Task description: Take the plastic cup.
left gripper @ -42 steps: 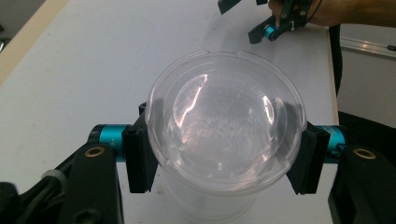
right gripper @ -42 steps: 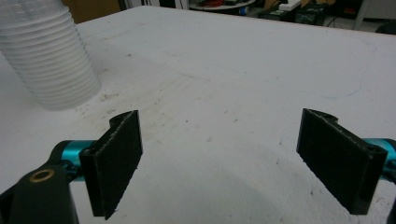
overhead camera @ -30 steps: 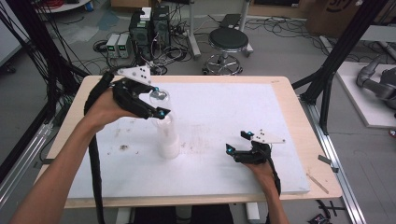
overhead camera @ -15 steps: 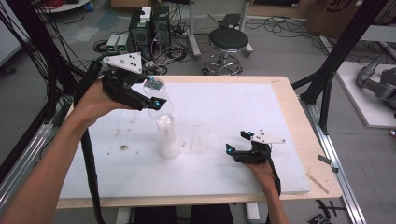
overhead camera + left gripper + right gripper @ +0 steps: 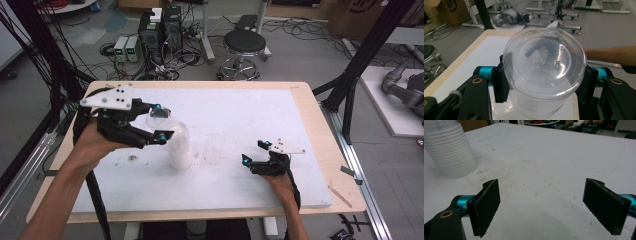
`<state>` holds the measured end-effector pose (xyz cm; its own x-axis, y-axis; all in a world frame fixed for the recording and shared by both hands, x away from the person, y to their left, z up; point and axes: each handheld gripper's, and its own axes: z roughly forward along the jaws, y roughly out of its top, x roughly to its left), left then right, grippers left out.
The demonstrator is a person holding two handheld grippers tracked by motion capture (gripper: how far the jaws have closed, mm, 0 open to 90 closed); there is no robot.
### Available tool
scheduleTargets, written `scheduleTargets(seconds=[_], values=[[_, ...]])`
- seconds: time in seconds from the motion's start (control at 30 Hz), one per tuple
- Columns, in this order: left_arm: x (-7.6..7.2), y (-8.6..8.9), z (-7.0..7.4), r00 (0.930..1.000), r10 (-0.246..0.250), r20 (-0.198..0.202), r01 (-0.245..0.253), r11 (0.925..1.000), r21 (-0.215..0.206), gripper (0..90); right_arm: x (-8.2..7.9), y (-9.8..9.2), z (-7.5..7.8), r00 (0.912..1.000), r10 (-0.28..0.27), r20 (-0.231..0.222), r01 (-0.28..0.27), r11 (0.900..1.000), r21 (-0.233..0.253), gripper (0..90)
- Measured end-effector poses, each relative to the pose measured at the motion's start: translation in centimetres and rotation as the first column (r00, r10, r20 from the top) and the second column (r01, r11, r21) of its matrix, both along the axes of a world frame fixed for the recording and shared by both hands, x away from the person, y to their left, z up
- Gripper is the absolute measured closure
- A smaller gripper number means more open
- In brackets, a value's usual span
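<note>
We note the wide white-topped table (image 5: 240, 125) with its pale wooden rim, bare but for scuffs and one stack. Left of its middle stands the tall upright stack of nested clear plastic cups (image 5: 180, 147), mouth down, long axis vertical; in the right gripper view its ribbed rims show at upper left (image 5: 449, 150).

The left gripper (image 5: 159, 122) holds one clear plastic cup (image 5: 544, 72), tilted, up and left of the stack's top. Its fingers (image 5: 499, 85) are clamped on the cup's wall from both sides, the embossed base facing the camera. We cannot tell whether the cup is quite clear of the stack, which lies just below it.

The right gripper (image 5: 255, 152) rests on the table well apart to the right, fingers (image 5: 486, 205) spread wide on nothing. The left hand is plainly the nearer.

We judge the coming move a carry sideways to open table; nothing stands in the way except the stack itself.
</note>
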<state>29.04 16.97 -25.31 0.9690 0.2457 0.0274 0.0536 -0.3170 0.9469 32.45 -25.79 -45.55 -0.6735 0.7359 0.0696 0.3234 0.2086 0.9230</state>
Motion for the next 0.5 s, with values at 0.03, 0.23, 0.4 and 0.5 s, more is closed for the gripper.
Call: scheduleTargets(seconds=[0.03,0.23,0.4,0.5], values=[[-0.3,-0.1,-0.5,1.0000,-0.005,-0.001,0.005,0.9999,-0.010,39.9,0.0,0.0,0.0,1.0000,0.000,0.000,0.000,1.000,0.000,14.3],[-1.8,-0.8,-4.4,0.9991,-0.038,-0.017,0.037,0.9951,-0.092,39.9,-0.1,0.1,0.0,0.9999,-0.002,0.013,0.002,1.000,-0.004,14.3],[-2.5,-1.7,-7.3,0.9984,-0.054,-0.015,0.052,0.9917,-0.117,39.9,-0.1,0.1,0.0,0.9999,0.000,0.012,0.000,1.000,-0.007,14.4],[-2.8,-2.0,-8.7,0.9984,-0.055,-0.015,0.053,0.9905,-0.127,39.9,-0.1,0.1,0.0,0.9999,-0.001,0.010,0.002,1.000,-0.008,14.3]])
